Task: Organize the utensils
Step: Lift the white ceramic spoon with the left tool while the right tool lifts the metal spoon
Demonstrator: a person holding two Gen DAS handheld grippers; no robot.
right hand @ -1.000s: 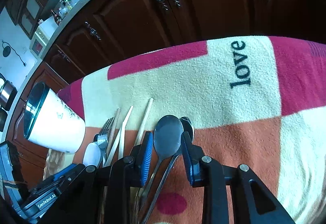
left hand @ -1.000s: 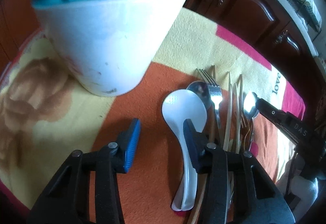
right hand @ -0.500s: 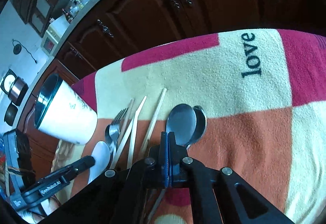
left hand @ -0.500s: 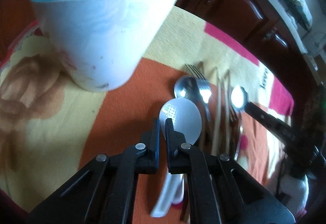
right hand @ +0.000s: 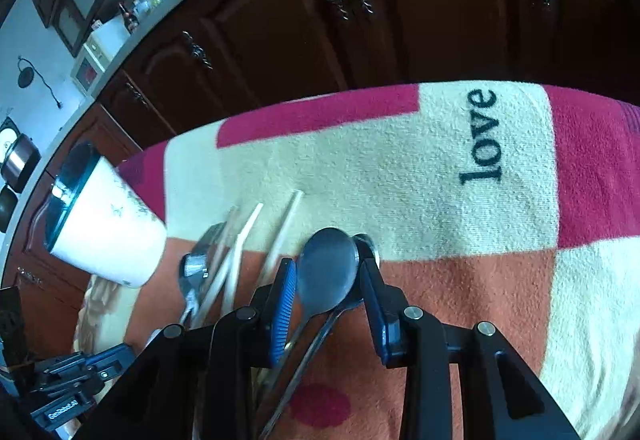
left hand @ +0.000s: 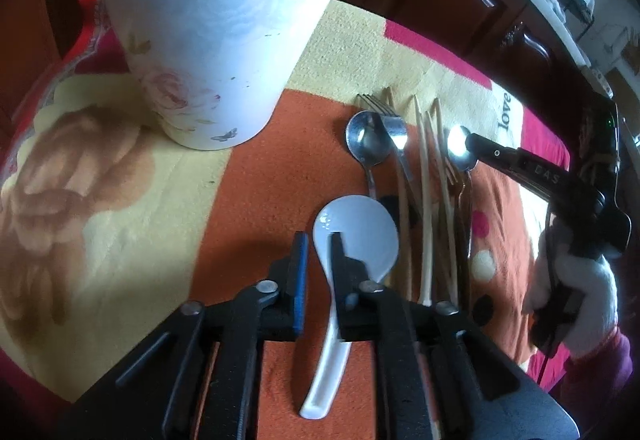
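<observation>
A fleecy blanket (right hand: 400, 176) — cream, orange and pink, printed "love" — covers the worktop before dark wood cabinets (right hand: 280, 40). The utensils (left hand: 420, 176) lie in a row beside a white holder (left hand: 212, 52). Both tongs — left (left hand: 318, 256), right (right hand: 328, 276) — have just been opening, and stand apart over spoons, gripping nothing.

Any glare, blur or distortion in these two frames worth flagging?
Left wrist view: blown-out glare on a metal spoon and fork; strong fisheye bend on the white container. Right wrist view: chopsticks slightly blurred, cabinets very dark.
</observation>
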